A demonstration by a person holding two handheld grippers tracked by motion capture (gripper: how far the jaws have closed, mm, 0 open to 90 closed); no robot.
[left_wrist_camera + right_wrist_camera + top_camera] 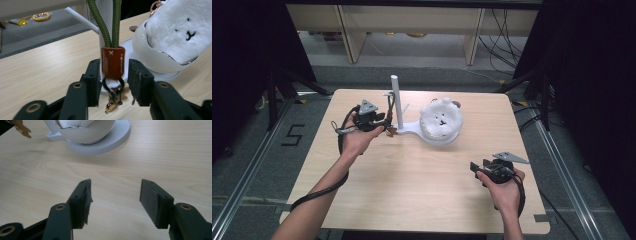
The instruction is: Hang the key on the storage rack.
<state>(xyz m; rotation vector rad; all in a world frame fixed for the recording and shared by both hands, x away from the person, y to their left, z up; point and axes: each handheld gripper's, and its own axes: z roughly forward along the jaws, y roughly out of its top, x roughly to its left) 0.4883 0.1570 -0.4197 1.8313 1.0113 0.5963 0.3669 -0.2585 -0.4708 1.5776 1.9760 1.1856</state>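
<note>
Now | leather tab (113,62) between left gripper (113,80) jaws, seemingly ungripped | right gripper (115,200) jaws apart

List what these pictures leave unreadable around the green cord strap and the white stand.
- Green cord: its upper end runs off the top edge of the left gripper view, so what it hangs from is unseen.
- Orange tab: the jaws flank it, but contact is unclear.
- Fluffy white toy: cut off by the top edge of the right gripper view.
- Clasp: too small in the high view.

Light wooden table (412,190), grey floor (257,150) (marked "5"), cables (504,35), wooden shelving (412,20)
</note>
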